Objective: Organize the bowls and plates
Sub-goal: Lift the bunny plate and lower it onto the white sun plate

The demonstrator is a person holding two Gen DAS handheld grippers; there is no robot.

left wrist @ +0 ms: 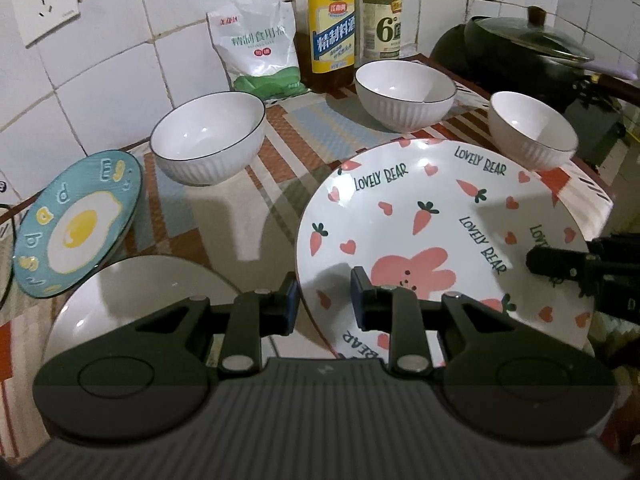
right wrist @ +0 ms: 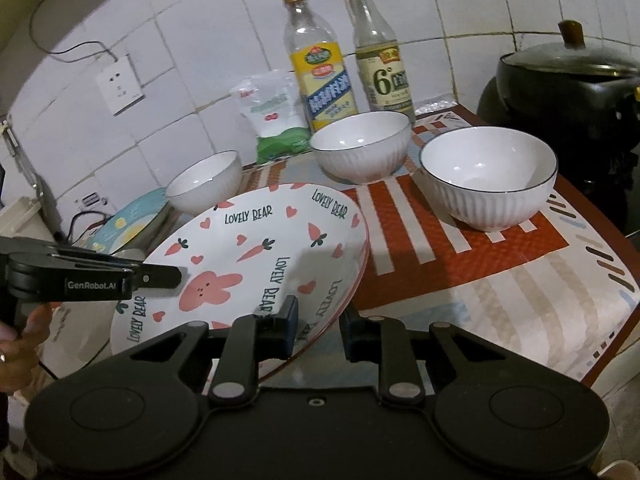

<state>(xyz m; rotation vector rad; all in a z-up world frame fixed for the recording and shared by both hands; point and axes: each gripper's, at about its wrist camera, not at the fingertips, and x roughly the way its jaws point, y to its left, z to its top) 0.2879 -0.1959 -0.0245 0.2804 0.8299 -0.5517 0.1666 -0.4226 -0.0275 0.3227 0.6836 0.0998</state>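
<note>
A white "Lovely Bear" plate [left wrist: 436, 236] with pink carrots and hearts is held tilted above the table. My left gripper [left wrist: 325, 304] is shut on its near-left rim. My right gripper [right wrist: 318, 330] is shut on its right rim; its finger [left wrist: 560, 262] shows at the plate's right edge in the left wrist view. The plate [right wrist: 256, 256] fills the middle of the right wrist view. Three white ribbed bowls [left wrist: 208, 138] [left wrist: 405, 94] [left wrist: 532, 130] stand on the cloth behind. A blue egg plate [left wrist: 78, 224] leans at the left, and a plain white plate [left wrist: 152, 300] lies below my left gripper.
Two bottles [left wrist: 331, 28] [left wrist: 380, 12] and a salt bag [left wrist: 260, 50] stand against the tiled wall. A black lidded pot [left wrist: 528, 52] sits at the back right. A patterned cloth [right wrist: 460, 264] covers the table, whose edge runs at the right.
</note>
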